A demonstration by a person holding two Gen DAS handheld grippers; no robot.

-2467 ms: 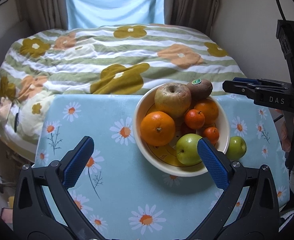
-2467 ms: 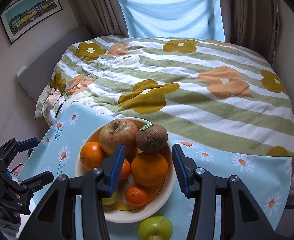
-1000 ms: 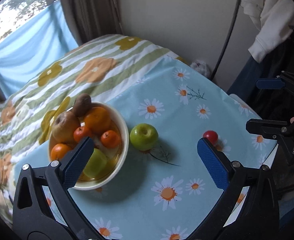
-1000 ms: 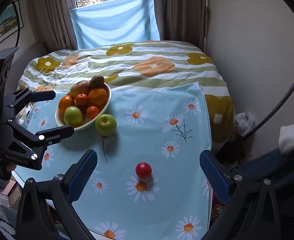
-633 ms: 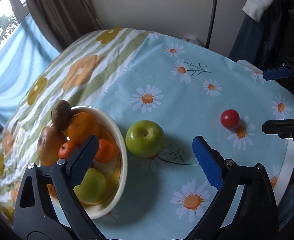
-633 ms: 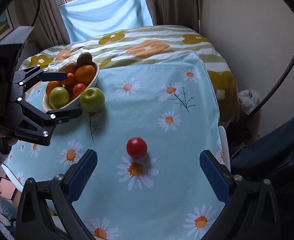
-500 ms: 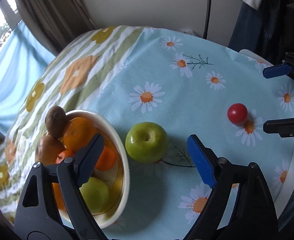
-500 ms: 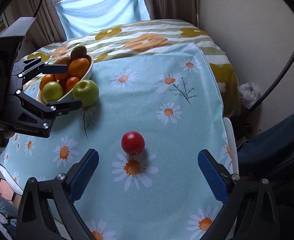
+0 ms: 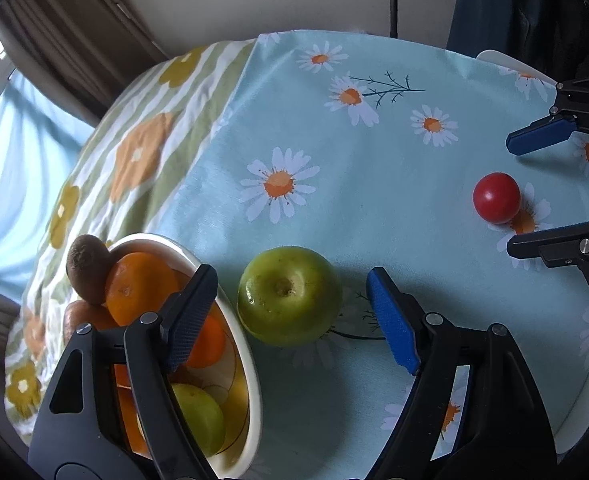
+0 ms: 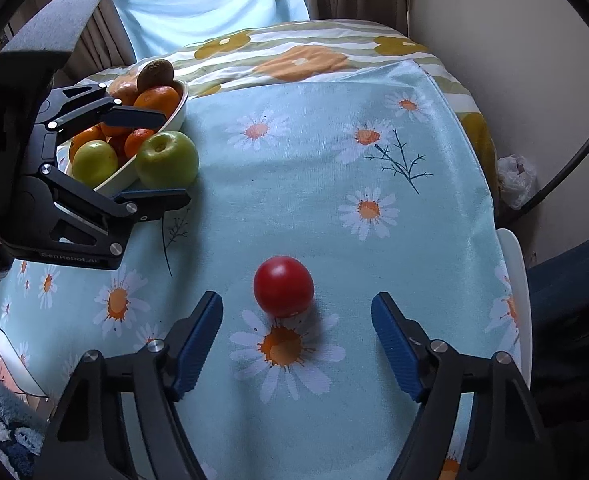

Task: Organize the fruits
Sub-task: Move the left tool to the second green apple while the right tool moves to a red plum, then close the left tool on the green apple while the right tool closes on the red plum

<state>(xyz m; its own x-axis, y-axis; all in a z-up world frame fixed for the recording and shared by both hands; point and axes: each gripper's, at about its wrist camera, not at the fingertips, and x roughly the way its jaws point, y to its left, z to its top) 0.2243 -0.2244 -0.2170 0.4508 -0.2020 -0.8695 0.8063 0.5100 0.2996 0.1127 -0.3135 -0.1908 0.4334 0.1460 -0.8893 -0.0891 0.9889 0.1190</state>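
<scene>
A: What sits at the far left?

B: The bowl (image 9: 250, 384), cream, on the daisy cloth (image 9: 374, 208); it holds oranges, a green fruit, a brownish apple, and a kiwi (image 9: 87, 263) perched on the rim side (the kiwi leans on an orange (image 9: 140, 286)).

A: And the left gripper (image 9: 292, 318)?

B: It points steeply down; its jaws are closing, one finger over the bowl's edge, the other on the cloth side. The green apple (image 9: 289, 295) lies between them on the cloth, just beside the bowl; the pads do not press it, gaps show on both sides.

A: Moving right?

B: Bare cloth, then the tomato (image 10: 283, 286), small and red, well apart from the apple, resting at the edge of a printed daisy.

A: Is the right gripper (image 10: 296, 344) on it?

B: No; its jaws are closing too, yet they stand spread either side, and the tomato sits just ahead of the tips, touched by neither (the left view shows the same: one blue pad above the tomato, one dark finger below).

A: Beyond that?

B: The table (image 10: 514, 264) edge, white, past the cloth; a wall and a dark cable further right.
</scene>
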